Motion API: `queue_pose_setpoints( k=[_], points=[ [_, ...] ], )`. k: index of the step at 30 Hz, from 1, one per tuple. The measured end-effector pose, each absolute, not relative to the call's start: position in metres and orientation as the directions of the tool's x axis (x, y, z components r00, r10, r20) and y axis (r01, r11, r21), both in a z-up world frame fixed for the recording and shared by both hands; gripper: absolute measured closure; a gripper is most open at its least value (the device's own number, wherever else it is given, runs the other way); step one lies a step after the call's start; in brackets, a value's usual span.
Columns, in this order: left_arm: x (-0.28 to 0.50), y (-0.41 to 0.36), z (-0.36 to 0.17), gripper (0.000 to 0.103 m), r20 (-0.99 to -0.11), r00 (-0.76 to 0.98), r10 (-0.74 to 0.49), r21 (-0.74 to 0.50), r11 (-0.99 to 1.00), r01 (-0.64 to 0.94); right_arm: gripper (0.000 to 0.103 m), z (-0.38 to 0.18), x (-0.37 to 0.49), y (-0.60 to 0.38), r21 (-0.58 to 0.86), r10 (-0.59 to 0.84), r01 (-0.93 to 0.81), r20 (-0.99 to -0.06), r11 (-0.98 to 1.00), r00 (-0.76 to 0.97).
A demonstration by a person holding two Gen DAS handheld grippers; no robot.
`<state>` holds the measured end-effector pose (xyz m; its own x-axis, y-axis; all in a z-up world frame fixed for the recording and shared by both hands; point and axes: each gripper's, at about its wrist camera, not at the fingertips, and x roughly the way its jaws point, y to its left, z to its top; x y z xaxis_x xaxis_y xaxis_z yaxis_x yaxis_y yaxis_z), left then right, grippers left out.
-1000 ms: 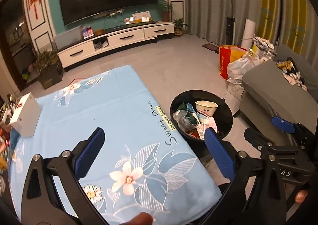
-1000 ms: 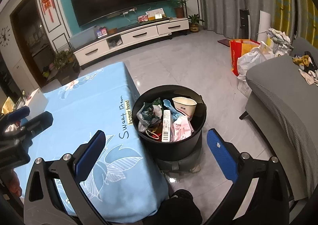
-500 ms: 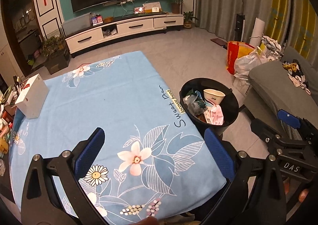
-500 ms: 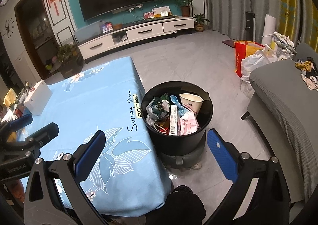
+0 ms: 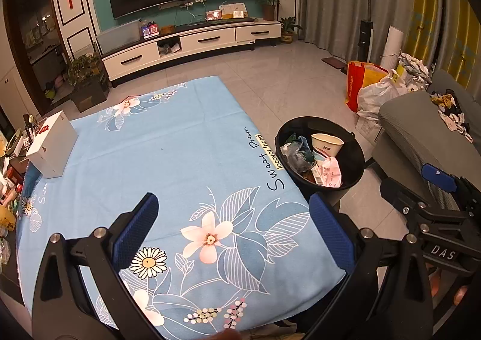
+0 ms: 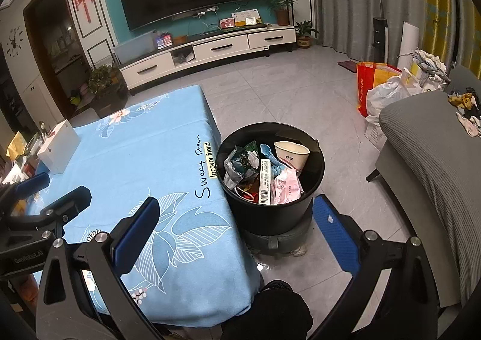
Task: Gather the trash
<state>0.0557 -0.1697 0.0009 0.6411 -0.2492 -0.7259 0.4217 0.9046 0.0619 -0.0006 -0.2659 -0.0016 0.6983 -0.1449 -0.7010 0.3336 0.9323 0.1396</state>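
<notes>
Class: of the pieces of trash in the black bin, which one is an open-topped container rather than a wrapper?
The paper cup, at the bin's far side; everything else is crumpled wrappers.

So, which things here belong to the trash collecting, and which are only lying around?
Belong to the job:
- black bin beside the table
- paper cup and wrappers inside it
- left tool and right tool, both open and empty

Just lying about:
- white box on the blue tablecloth
- red bag
- grey sofa
</notes>
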Motion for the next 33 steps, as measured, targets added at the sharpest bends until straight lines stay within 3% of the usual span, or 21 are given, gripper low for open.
queue_pose_setpoints(
  k=[33],
  points=[
    [0.0543,-0.1664,0.0006,0.003,-0.728,0.639,-0.249,0.058,0.906,0.419,0.003,-0.0047,0.0011,-0.2621,0.140,-0.140,0.328,-0.702,0.934,0.699]
  ],
)
